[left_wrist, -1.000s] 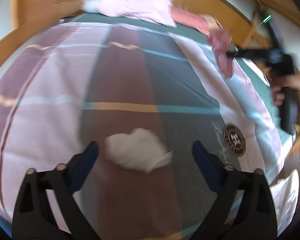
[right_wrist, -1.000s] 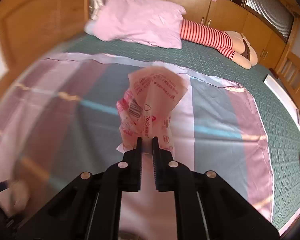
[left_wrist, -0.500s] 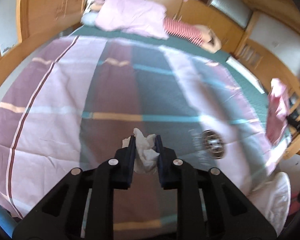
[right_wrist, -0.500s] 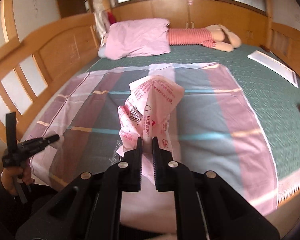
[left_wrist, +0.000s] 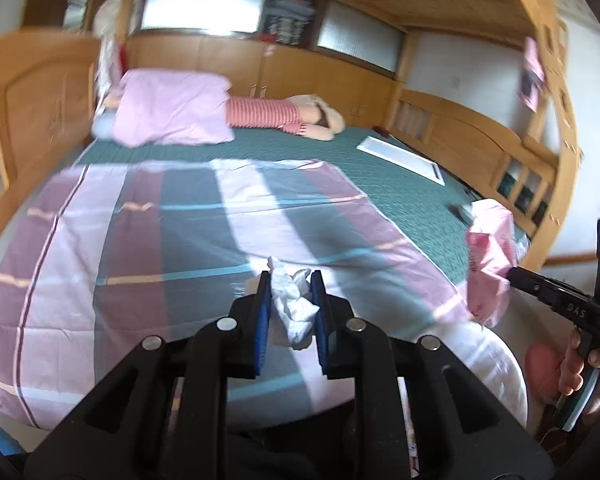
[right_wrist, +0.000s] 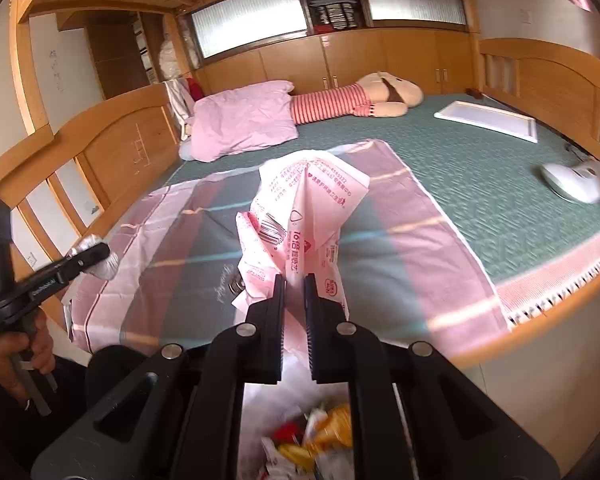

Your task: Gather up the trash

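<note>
White tissue [left_wrist: 294,308] was lying on the bed [left_wrist: 399,184] a second ago; now the left gripper [left_wrist: 288,304] is clamped on it and has lifted it past the near edge. The right gripper [right_wrist: 294,300] stays clamped on the pink wrapper [right_wrist: 303,216], right above the bin [right_wrist: 311,440]. Both look ready to drop in.

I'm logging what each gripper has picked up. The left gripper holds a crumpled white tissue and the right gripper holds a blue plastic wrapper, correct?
Not quite: the wrapper in the right gripper is pink with red print, not blue, as the right wrist view shows. The left gripper does hold a crumpled white tissue.
</note>
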Demonstrator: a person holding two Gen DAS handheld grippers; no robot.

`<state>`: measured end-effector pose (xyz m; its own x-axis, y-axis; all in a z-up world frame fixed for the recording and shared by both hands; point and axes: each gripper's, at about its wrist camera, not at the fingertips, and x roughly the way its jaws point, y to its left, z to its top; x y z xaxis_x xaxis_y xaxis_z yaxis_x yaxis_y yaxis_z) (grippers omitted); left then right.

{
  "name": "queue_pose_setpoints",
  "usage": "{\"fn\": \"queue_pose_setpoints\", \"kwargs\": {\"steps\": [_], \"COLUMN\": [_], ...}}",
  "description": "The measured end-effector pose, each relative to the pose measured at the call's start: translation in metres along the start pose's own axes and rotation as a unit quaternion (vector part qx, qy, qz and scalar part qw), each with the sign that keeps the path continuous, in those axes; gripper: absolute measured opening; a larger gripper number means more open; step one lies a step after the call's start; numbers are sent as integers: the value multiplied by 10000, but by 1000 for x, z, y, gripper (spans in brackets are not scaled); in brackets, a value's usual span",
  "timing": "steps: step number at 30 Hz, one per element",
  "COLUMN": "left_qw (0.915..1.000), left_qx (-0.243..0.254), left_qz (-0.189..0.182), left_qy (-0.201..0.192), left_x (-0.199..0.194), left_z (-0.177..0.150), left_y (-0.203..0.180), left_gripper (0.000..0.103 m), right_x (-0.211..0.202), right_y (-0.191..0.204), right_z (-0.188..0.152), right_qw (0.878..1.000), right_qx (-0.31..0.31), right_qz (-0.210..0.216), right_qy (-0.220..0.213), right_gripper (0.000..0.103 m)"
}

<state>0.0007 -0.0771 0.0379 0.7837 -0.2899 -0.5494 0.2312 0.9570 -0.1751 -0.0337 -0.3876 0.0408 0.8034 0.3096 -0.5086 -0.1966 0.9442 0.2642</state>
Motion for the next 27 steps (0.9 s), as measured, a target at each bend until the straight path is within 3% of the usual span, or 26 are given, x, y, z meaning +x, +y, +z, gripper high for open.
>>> {"fn": "queue_pose_setpoints", "kwargs": {"steps": [3,9,15,18,20,22,23,25,26,27], "left_qw": [9993,9969,9960,9950,9940,9916,9898,9857,9848,9846], "left_qx": [380,754,853,907,936,956,965,990,983,967], "left_qz": [-22,-43,-275,-371,-466,-691,-828,-1068,-1110,-1124], "left_qy": [-27,-210,49,174,319,537,640,850,906,925], "left_x": [-15,-35,-32,-30,-25,-18,-14,-8,-6,-5], "left_z": [-9,-29,-47,-54,-60,-66,-69,-76,-80,-83], "left_y": [-47,-105,-131,-140,-145,-149,-150,-157,-161,-162], "left_gripper": [20,20,20,20,21,22,24,45,63,73], "right_x": [-18,-45,-28,-23,-31,-44,-51,-72,-81,-87], "right_y": [-3,-7,-21,-28,-33,-39,-41,-44,-46,-48], "right_z": [-17,-41,-65,-76,-76,-71,-67,-61,-58,-56], "right_qw": [9999,9997,9955,9932,9943,9956,9958,9940,9928,9923], "right_qx": [-16,-105,114,310,477,579,597,623,655,682], "right_qz": [-95,-160,-221,-249,-309,-442,-550,-897,-963,-950], "right_qy": [39,125,919,1098,906,591,421,-91,-282,-415], "right_gripper": [10,10,11,31,46,54,61,73,77,79]}}
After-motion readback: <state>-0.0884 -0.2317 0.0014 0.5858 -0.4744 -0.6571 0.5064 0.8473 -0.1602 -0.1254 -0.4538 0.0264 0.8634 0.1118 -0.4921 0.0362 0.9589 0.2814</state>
